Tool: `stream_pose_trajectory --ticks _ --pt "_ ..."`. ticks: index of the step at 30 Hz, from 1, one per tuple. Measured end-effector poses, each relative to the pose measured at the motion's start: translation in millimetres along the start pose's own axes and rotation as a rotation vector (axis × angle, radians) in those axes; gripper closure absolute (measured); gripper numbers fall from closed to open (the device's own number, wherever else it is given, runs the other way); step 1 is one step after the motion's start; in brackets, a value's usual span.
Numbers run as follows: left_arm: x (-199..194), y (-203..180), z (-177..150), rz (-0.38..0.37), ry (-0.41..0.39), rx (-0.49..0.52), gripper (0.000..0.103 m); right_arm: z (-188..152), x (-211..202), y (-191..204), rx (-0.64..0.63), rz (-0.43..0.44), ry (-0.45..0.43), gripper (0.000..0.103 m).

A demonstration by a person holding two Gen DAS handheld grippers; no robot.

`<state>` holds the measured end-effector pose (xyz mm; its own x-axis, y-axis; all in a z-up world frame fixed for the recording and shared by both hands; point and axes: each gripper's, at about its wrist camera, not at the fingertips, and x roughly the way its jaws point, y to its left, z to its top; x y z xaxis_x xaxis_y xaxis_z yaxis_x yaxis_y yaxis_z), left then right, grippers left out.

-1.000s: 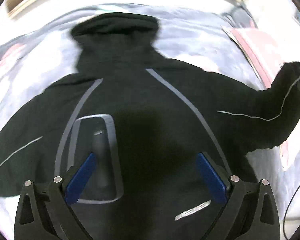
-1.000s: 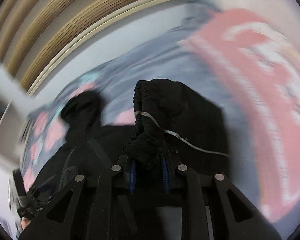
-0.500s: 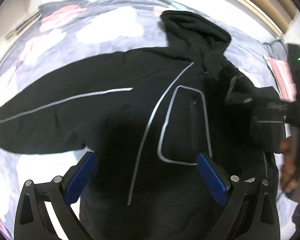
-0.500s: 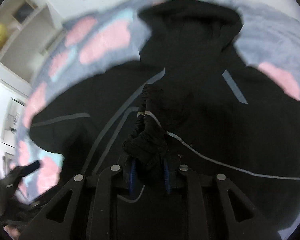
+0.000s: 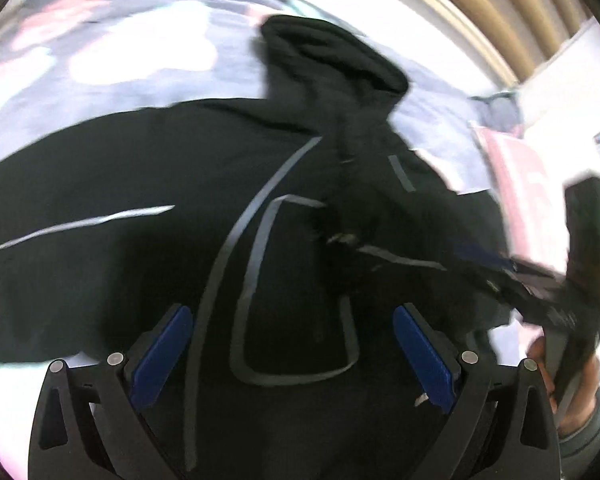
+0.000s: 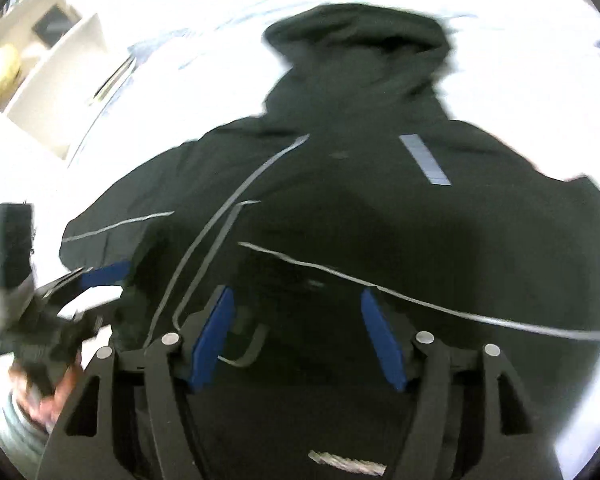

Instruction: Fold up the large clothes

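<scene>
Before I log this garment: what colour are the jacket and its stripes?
The jacket is black with thin grey stripes, clearest in the right wrist view.

Jacket (image 5: 148, 184) hem cut off by near edge; left sleeve end cut off at left edge. Hood (image 6: 360, 40) outline smeared by motion blur. Bedspread (image 5: 112, 52) pattern blurred, washed out in right wrist view. Right gripper (image 5: 496, 264) blurred; pad contact with sleeve unreadable there.
</scene>
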<state>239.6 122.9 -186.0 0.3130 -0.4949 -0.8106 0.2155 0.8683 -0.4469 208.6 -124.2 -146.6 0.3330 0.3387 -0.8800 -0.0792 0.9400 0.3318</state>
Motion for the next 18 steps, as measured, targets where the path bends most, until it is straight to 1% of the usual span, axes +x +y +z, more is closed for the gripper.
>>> stream_pose_trajectory --ticks 2,4,6,7,8,9,10,12,13,14,16,18 --pt "16.5 -6.4 10.1 -0.031 0.018 0.007 0.003 -11.8 -19.1 -21.9 0.054 -0.034 -0.013 0.034" --pt "41.2 -10.6 22.0 -0.031 0.053 0.013 0.003 -21.5 -31.4 -34.5 0.093 -0.080 -0.023 0.034" --pt "61.0 -14.6 28.5 -0.034 0.088 0.019 0.003 -35.2 -39.2 -47.8 0.114 -0.122 -0.012 0.034" --pt "68.5 -18.6 31.6 -0.035 0.097 0.024 0.003 -37.2 -40.2 -50.6 0.124 -0.135 -0.006 0.034" --pt "77.3 -22.6 34.8 -0.032 0.105 0.034 0.003 -46.0 -41.4 -57.5 0.141 -0.144 0.006 0.034" --pt "83.8 -23.5 37.1 -0.027 0.109 0.038 0.004 -51.3 -46.0 -59.1 0.152 -0.143 0.014 0.034" --pt "88.8 -24.8 37.8 -0.020 0.117 0.040 0.007 -56.9 -46.7 -65.2 0.163 -0.144 0.028 0.034" --pt "103.6 -26.5 40.6 -0.020 0.146 0.038 0.041 -63.4 -45.0 -70.5 0.173 -0.163 0.045 0.034" --pt "111.8 -26.1 41.5 -0.022 0.170 0.035 0.078 -64.7 -44.3 -73.3 0.176 -0.165 0.046 0.034" --pt "116.8 -26.7 41.7 -0.041 0.188 0.030 0.082 -63.6 -43.1 -75.5 0.180 -0.165 0.042 0.034" --pt "108.8 -32.0 45.2 -0.043 0.140 0.051 0.085 -58.2 -49.5 -78.3 0.187 -0.173 0.014 0.034" --pt "79.6 -35.3 50.4 -0.042 0.063 0.062 0.085 -48.4 -58.1 -81.5 0.189 -0.188 -0.029 0.034"
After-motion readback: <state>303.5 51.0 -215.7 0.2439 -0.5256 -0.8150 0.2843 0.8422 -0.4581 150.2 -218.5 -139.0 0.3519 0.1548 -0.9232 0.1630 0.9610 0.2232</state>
